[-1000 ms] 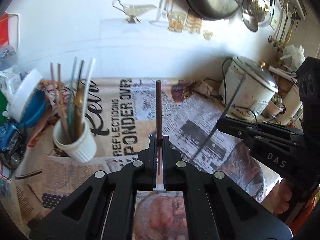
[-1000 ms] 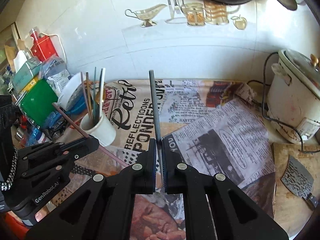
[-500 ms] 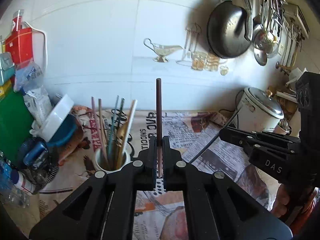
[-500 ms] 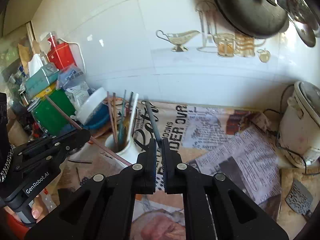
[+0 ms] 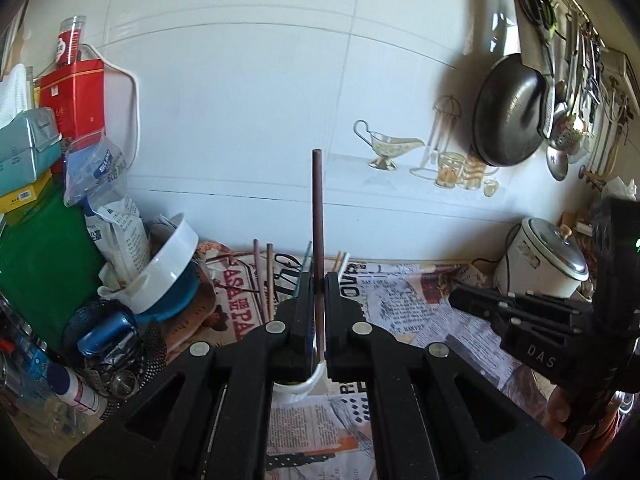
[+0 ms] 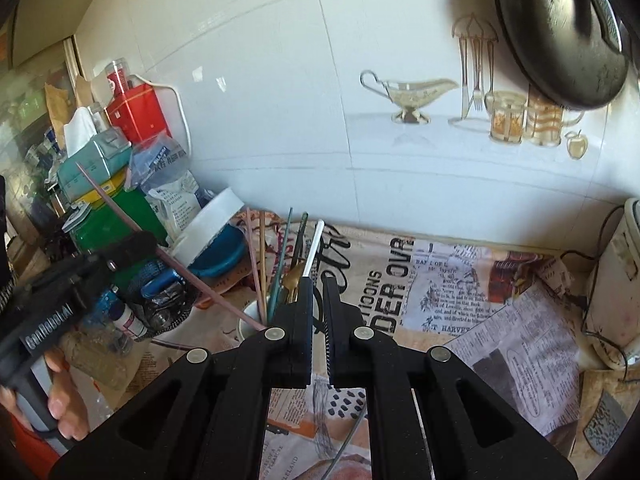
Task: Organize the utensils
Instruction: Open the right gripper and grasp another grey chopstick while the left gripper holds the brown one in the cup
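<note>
My left gripper (image 5: 317, 284) is shut on a dark brown chopstick (image 5: 318, 208) that stands upright. Its lower end reaches down into the white cup (image 5: 298, 387) just below the jaws. In the right wrist view the left gripper (image 6: 132, 246) shows at left with the chopstick (image 6: 192, 276) slanting into the cup (image 6: 250, 322). The cup holds several chopsticks and straws (image 6: 280, 264). My right gripper (image 6: 318, 280) is slightly open and empty, right of the cup. A thin grey chopstick (image 6: 348, 440) lies on the newspaper below it. The right gripper (image 5: 456, 296) also shows in the left wrist view.
Newspaper (image 6: 460, 304) covers the counter. Left of the cup are a white bowl on a blue one (image 5: 168, 264), a green box (image 5: 36, 256), bags and a red tin (image 5: 76, 100). A rice cooker (image 5: 544, 256) stands at right, a cleaver (image 6: 604, 428) on a board, a wok (image 5: 508, 120) on the wall.
Both grippers rose and moved left toward the cup. My left gripper lowered the brown chopstick's end into the cup. My right gripper let go of the grey chopstick, which now lies on the newspaper.
</note>
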`<state>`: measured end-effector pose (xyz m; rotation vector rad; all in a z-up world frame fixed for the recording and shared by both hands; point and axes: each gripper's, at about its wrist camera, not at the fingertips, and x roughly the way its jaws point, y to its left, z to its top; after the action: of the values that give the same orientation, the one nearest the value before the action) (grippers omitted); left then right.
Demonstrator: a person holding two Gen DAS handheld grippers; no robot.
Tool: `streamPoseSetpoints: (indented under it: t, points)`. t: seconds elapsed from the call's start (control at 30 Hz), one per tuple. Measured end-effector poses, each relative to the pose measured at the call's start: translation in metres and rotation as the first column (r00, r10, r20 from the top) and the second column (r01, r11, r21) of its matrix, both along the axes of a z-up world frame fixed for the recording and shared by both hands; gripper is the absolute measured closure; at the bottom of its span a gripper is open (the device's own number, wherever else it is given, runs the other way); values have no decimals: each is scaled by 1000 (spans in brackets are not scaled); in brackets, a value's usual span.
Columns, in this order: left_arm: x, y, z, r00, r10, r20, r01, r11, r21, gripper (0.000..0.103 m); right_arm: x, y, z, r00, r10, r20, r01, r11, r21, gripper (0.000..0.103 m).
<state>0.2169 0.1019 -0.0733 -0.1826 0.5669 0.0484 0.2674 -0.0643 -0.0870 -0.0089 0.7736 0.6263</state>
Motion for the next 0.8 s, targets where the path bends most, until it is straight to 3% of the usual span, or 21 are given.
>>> streamPoseSetpoints:
  t: [0.13,0.27,0.4,0.5,0.8]
  points:
    - [9,11,-5,1000,16,-15,-17,1000,-16,100,8,-2,-30,998,-17,-63,12,997,-77,97]
    - [15,15,-16,999,22,-37,-23,999,-22,100,13,-7,-89,978,-57,-199,24,986,-166,82]
    - [20,13,-28,998,10,-69,-11,1000,-14,100,12,-10,-159,924,-117,-363,26,969,-246,82]
    - [24,13,-33,996,4,-85,-4,1000,-2,100,10,-12,-191,884,-153,-441,32,962,-270,82]
    - [30,19,-46,993,-8,-114,10,1000,13,100,-4,-11,-214,840,-199,-505,61,959,-277,81]
